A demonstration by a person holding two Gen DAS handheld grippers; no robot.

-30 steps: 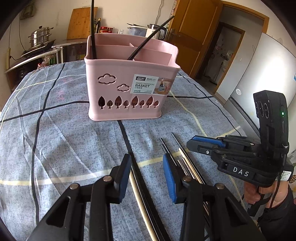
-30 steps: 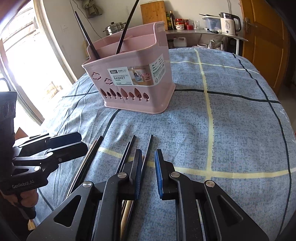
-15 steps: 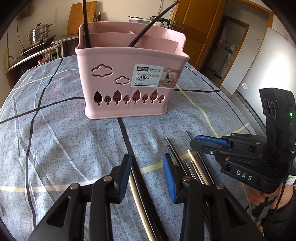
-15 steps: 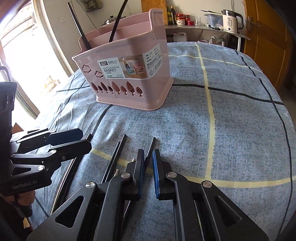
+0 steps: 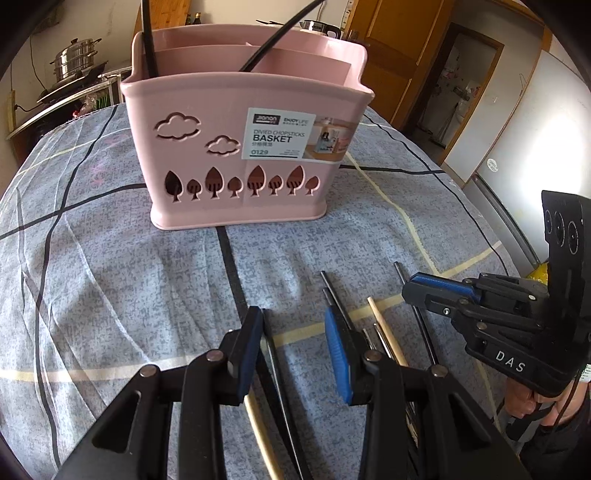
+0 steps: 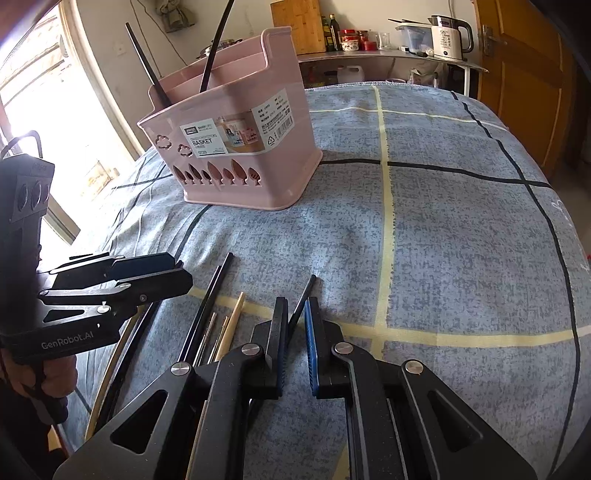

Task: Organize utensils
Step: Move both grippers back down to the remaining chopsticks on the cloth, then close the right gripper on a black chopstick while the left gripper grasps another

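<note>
A pink divided basket (image 5: 240,155) stands on the blue checked cloth, with two black chopsticks (image 5: 147,40) leaning inside; it also shows in the right wrist view (image 6: 236,147). Several loose chopsticks, black, metal and wooden (image 5: 384,332), lie on the cloth in front. My left gripper (image 5: 293,332) is open and empty, low over a black and a pale chopstick (image 5: 258,421). My right gripper (image 6: 295,321) is closed on a black chopstick (image 6: 304,295) whose tip sticks out ahead. The right gripper also shows in the left wrist view (image 5: 436,291).
A counter behind the table carries a kettle (image 6: 448,37), bottles and a cutting board (image 6: 295,22). A steamer pot (image 5: 75,66) stands at the back left. A wooden door (image 6: 524,74) is at the right. The cloth (image 6: 443,240) covers the whole table.
Both grippers moved forward toward the basket. My right gripper's jaws narrowed from slightly apart to closed on the black chopstick.
</note>
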